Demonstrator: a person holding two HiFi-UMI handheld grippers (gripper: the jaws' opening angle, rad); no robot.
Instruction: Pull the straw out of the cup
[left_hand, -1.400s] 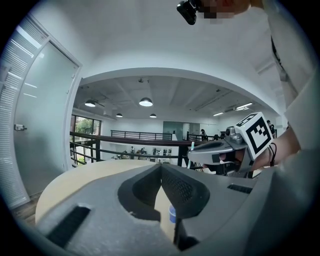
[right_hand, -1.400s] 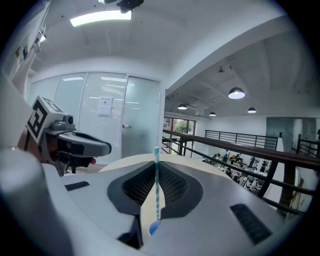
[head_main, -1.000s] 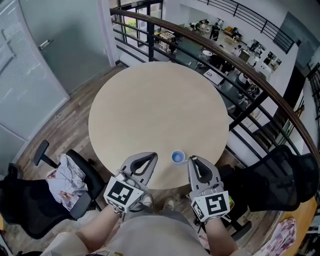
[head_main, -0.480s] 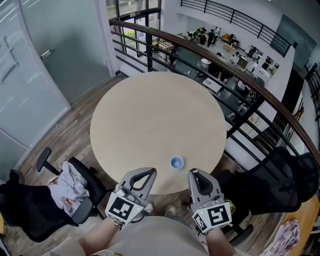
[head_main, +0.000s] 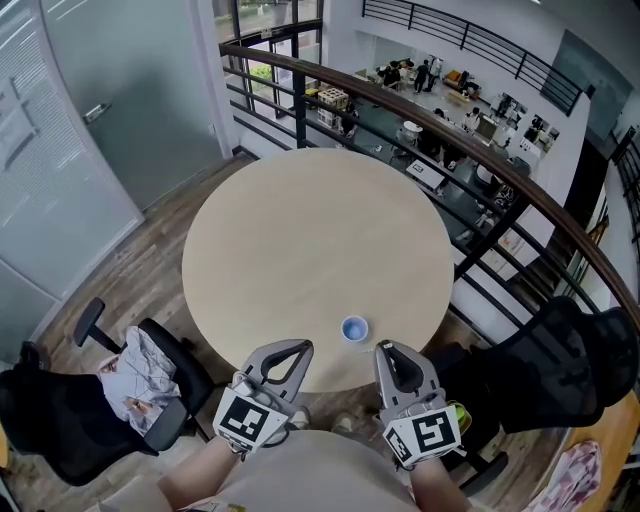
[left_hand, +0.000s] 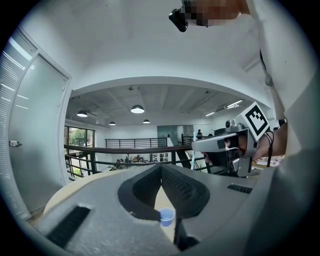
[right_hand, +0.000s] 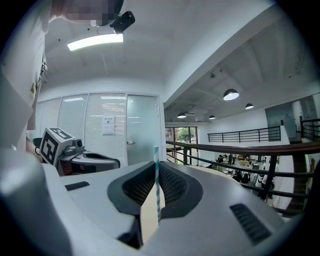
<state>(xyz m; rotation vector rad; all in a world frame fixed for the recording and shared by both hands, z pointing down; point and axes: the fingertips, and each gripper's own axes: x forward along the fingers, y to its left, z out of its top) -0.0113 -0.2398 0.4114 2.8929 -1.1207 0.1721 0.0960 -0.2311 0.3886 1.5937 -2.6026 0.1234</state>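
Observation:
A small blue cup (head_main: 353, 328) stands upright on the round beige table (head_main: 310, 240), close to its near edge, with no straw in it. My right gripper (head_main: 384, 349) hovers just right of the cup and nearer to me. It is shut on a teal-and-white striped straw (right_hand: 156, 190) that stands upright between its jaws. My left gripper (head_main: 303, 346) is level with it, to the cup's left, its tips together and nothing in them. In the left gripper view the cup (left_hand: 166, 216) shows through the gap under the closed jaws (left_hand: 161, 167).
Black office chairs stand at the left (head_main: 70, 410), one with a cloth (head_main: 135, 375) on it, and at the right (head_main: 555, 365). A dark railing (head_main: 440, 120) curves behind the table, above a lower floor. A glass door (head_main: 100, 110) is at the far left.
Both grippers have drawn back a little from the cup toward me, so the cup now lies beyond their tips. Over the last half second they have stayed still.

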